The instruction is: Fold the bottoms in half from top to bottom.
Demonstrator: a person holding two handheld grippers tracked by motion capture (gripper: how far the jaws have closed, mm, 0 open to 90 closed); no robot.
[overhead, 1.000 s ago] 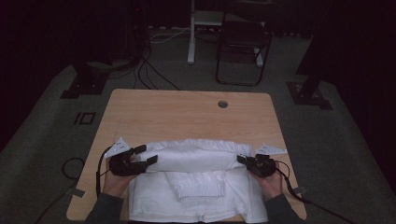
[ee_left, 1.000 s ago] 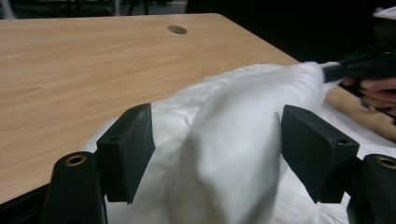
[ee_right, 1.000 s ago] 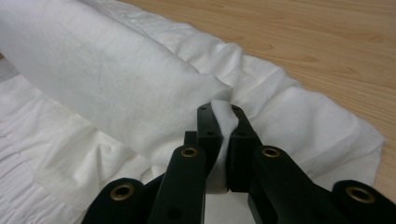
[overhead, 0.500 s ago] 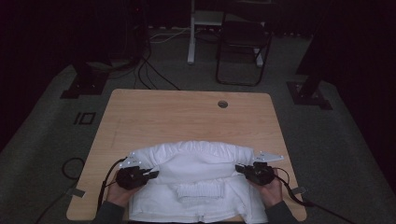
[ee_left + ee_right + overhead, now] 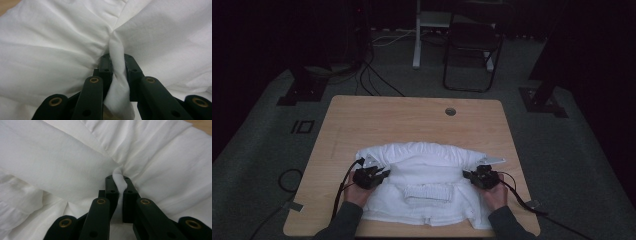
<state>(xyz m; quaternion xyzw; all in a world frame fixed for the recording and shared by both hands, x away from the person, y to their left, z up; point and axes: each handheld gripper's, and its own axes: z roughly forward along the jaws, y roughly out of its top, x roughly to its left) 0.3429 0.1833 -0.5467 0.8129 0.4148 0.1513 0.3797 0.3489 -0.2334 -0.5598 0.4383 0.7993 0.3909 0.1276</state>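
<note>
Dim workshop floor surrounds the pale wooden tabletop (image 5: 412, 120), whose far half lies bare apart from a small round grommet hole (image 5: 450, 111). On the near half lies a white cotton garment (image 5: 427, 170) with a ribbed elastic band (image 5: 429, 192) at its middle, spread from the left edge region across to the right, its far edge bunched into a rounded ridge.

My left gripper (image 5: 384, 174) sits at the garment's left side; its jaws have just been closing and now pinch a twisted fold of the white cloth between them, as the left gripper view shows (image 5: 117, 63). My right gripper (image 5: 466, 175) sits at the garment's right side, its jaws nearly shut on a thin raised pleat of the same cloth, seen in the right gripper view (image 5: 119, 182). Both hands rest low, close to the tabletop.

Judged from this arrangement, the fold is under way: the far part of the garment appears gathered toward the middle, both side grips are secured, and the doubled cloth is not yet flat or squared. What seems left is to carry or lay the held edges, smooth the ridge, and complete the remaining folds.

Beyond the tabletop stand a dark folding chair (image 5: 472, 50), a white post (image 5: 417, 35) and loose black cables (image 5: 372, 75) on the grey floor, all well apart from the work. Nothing on the tabletop obstructs the garment; my own trailing cables, near the front edge, are the nearest possible snag.
</note>
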